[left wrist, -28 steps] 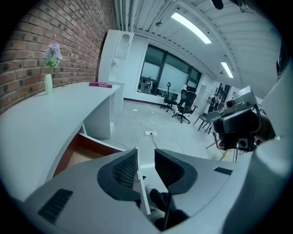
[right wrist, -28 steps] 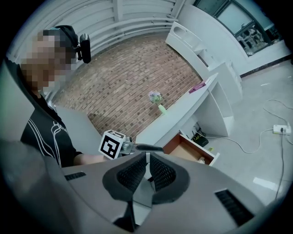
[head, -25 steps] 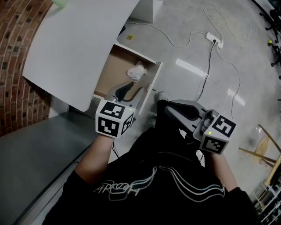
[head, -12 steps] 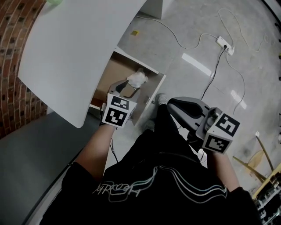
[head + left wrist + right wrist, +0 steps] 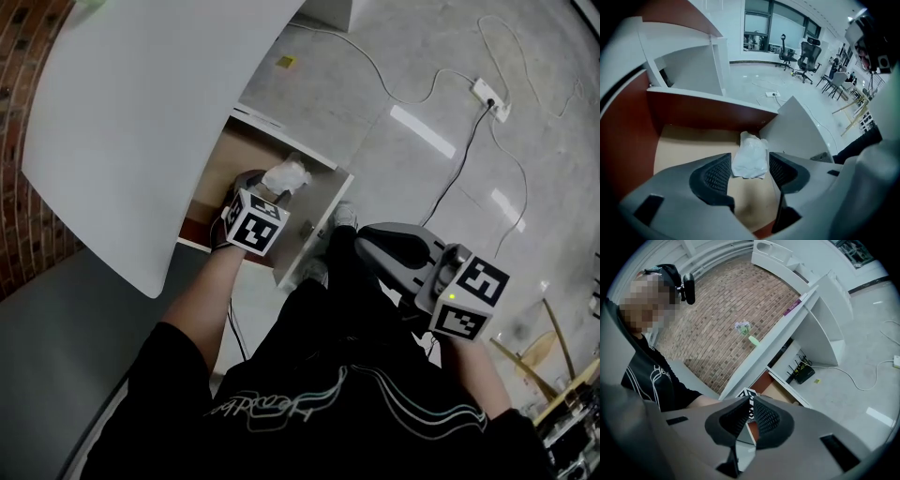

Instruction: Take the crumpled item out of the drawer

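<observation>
Down in the upper middle of the head view, the left gripper (image 5: 261, 190) reaches into the open drawer (image 5: 312, 228), which juts out from under a white desktop (image 5: 141, 112). Its claw is spread wide. In the left gripper view the two ribbed pads (image 5: 717, 174) stand on either side of the crumpled item (image 5: 751, 155), a white wad of paper or tissue, with their tips close beside its lower edge (whether they touch it cannot be told). The wad lies on the tan drawer floor, toward the right of that frame, near the corner where the red-brown back wall meets the white side panel.

The right gripper (image 5: 364, 236) sits at the lower right of the head view, well apart from the drawer, over the person's dark clothing. In the right gripper view its jaws are pressed together at the tips with nothing between them.

At the far left of the head view runs a brick wall (image 5: 23, 150). Toward the upper right, a power strip (image 5: 491, 97) and its white cable lie on the pale glossy floor.
</observation>
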Demonstrator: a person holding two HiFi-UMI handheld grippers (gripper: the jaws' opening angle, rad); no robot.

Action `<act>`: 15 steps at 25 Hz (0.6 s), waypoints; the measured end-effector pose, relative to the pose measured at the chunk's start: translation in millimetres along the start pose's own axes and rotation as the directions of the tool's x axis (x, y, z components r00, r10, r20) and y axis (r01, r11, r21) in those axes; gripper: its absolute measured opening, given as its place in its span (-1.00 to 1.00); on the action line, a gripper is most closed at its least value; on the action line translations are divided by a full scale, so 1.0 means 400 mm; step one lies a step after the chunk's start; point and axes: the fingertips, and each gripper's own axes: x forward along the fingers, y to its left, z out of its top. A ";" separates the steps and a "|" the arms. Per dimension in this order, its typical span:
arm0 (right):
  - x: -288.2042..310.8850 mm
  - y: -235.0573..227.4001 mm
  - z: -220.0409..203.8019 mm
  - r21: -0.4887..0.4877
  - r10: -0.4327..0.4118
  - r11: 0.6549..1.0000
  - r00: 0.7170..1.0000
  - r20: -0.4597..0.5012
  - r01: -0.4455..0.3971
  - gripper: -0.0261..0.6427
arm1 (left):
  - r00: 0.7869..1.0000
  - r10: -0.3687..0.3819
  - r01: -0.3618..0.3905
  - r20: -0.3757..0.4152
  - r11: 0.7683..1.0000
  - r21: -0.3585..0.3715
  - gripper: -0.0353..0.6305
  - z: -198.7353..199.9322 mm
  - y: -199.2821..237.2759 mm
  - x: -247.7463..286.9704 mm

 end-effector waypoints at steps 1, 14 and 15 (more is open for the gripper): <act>0.004 -0.009 -0.001 0.007 0.001 1.000 1.000 0.000 -0.001 -0.76 | 1.000 -0.002 0.002 -0.011 1.000 0.002 -0.10 -0.006 0.005 0.017; 0.040 -0.074 -0.025 0.058 0.003 0.998 1.000 -0.012 -0.002 -0.76 | 0.995 0.012 -0.009 -0.102 1.000 0.027 -0.19 -0.064 0.045 0.134; 0.041 -0.075 -0.027 0.060 0.001 0.998 1.000 -0.011 0.000 -0.76 | 0.995 0.021 -0.017 -0.102 0.999 0.036 -0.21 -0.064 0.047 0.135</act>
